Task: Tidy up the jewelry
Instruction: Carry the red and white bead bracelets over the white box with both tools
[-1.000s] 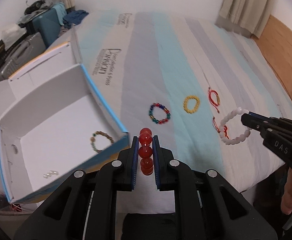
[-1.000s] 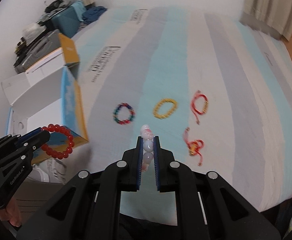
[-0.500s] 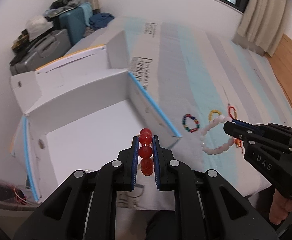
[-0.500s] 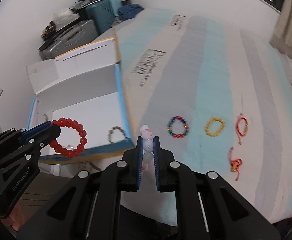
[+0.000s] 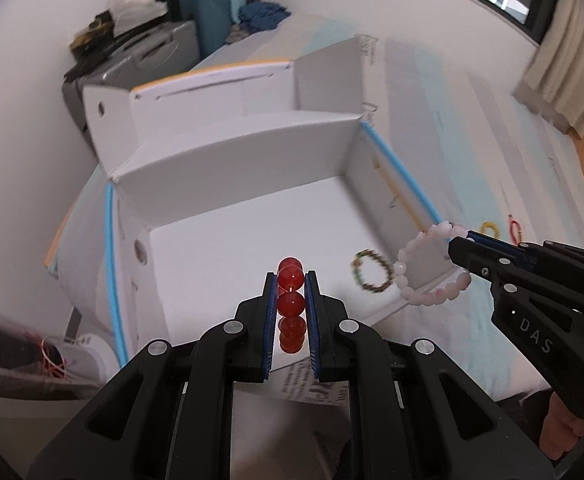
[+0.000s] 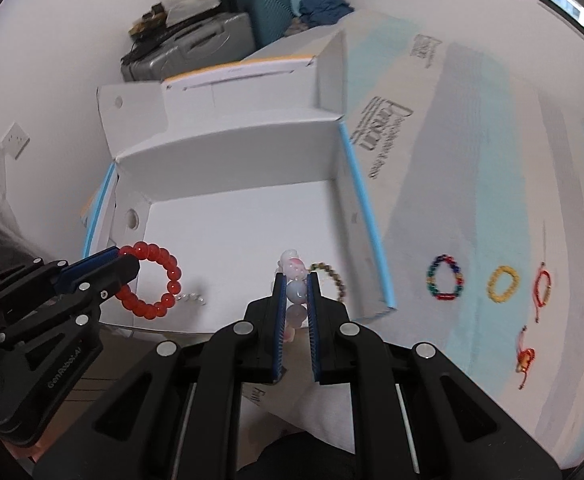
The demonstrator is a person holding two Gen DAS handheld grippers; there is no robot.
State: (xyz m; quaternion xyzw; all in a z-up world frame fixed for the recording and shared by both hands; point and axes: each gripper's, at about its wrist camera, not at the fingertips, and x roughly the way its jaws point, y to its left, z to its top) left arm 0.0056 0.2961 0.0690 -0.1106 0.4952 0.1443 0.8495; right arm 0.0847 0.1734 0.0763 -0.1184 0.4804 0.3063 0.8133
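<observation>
My left gripper (image 5: 290,280) is shut on a red bead bracelet (image 5: 291,302), held above the near edge of the open white box (image 5: 232,168). In the right wrist view the red bracelet (image 6: 156,286) hangs from the left gripper (image 6: 122,258). My right gripper (image 6: 295,280) is shut on a pale pink bead bracelet (image 6: 295,282), which shows in the left wrist view (image 5: 432,268) over the box's right front corner. An olive bead bracelet (image 5: 372,272) and a small clear bead piece (image 6: 192,298) lie in the box.
On the striped bed sheet (image 6: 492,160) lie a multicolour bracelet (image 6: 444,278), a yellow bracelet (image 6: 503,284), a red cord bracelet (image 6: 542,284) and a red knotted cord (image 6: 526,356). Suitcases (image 6: 212,36) stand by the wall behind the box.
Both grippers have swung left from the bed to above the white box, each still holding its bracelet. The box now fills the middle of both views.
</observation>
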